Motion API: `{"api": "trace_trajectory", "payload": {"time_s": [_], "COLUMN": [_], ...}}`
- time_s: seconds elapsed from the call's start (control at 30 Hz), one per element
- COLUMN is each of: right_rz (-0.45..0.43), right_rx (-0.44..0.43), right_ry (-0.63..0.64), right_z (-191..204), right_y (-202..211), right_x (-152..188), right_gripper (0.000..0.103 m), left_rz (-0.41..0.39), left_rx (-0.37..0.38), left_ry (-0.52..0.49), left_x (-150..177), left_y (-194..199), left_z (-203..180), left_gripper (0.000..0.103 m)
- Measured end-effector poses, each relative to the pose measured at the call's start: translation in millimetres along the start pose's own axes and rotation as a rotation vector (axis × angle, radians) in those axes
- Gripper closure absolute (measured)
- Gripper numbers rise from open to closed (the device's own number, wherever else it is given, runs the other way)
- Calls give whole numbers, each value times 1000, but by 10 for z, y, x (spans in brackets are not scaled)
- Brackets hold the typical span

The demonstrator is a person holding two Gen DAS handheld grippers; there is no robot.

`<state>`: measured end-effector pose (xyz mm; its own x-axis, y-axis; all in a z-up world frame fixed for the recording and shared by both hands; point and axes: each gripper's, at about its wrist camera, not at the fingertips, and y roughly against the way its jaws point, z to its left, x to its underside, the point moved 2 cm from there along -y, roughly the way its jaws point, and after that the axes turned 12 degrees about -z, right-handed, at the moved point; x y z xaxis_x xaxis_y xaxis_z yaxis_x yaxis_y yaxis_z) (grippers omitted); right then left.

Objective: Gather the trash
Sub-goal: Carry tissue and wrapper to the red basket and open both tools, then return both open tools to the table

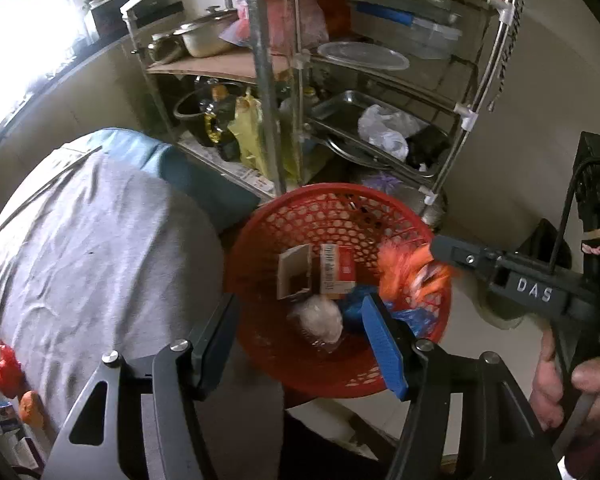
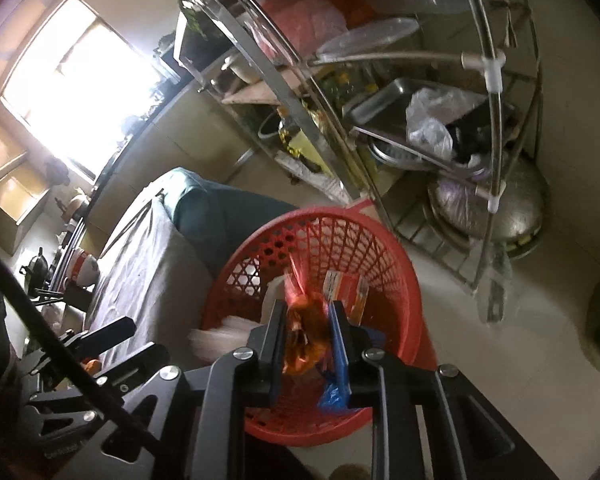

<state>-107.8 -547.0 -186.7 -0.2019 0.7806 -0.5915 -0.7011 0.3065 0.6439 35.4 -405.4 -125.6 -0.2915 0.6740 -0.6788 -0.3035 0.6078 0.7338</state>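
Beside a steel kitchen rack (image 1: 380, 92), low in frame, the red basket (image 1: 300, 216) lies under both grippers: left gripper (image 1: 300, 332) parted and empty, right gripper (image 2: 308, 332) pinching an orange wrapper (image 2: 304, 328).

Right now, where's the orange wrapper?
The orange wrapper is pinched in the right gripper, directly above the red basket. In the left wrist view it hangs at the basket's right side, beside the red carton.
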Motion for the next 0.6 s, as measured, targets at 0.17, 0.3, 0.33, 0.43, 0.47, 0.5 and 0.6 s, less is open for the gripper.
{"api": "trace_trajectory", "payload": {"time_s": [0.17,0.3,0.33,0.43,0.47,0.5,0.6], "right_rz": [-21,-27,-25,-8,4,11,34], "right_rx": [-10,-37,-43,-76,-94,-106,-148], "right_ry": [2,41,50,63,68,76,129], "right_z": [80,276,328,511,602,673,1008], "right_y": [52,88,80,35,8,-9,-65], "right_x": [-32,-43,-40,4,26,41,116], "right_gripper": [77,76,76,76,76,76,76], "left_rz": [-20,-47,-48,-26,-24,-17,2], "left_rx": [-36,-82,-107,-187,-198,-219,-272], "left_ry": [56,90,93,111,121,151,226], "left_x": [30,165,223,414,456,542,765], "left_y": [181,418,474,615,653,724,906], "left_z": [286,538,605,803,862,969,1242], "left_gripper": [38,37,36,36,36,36,36]}}
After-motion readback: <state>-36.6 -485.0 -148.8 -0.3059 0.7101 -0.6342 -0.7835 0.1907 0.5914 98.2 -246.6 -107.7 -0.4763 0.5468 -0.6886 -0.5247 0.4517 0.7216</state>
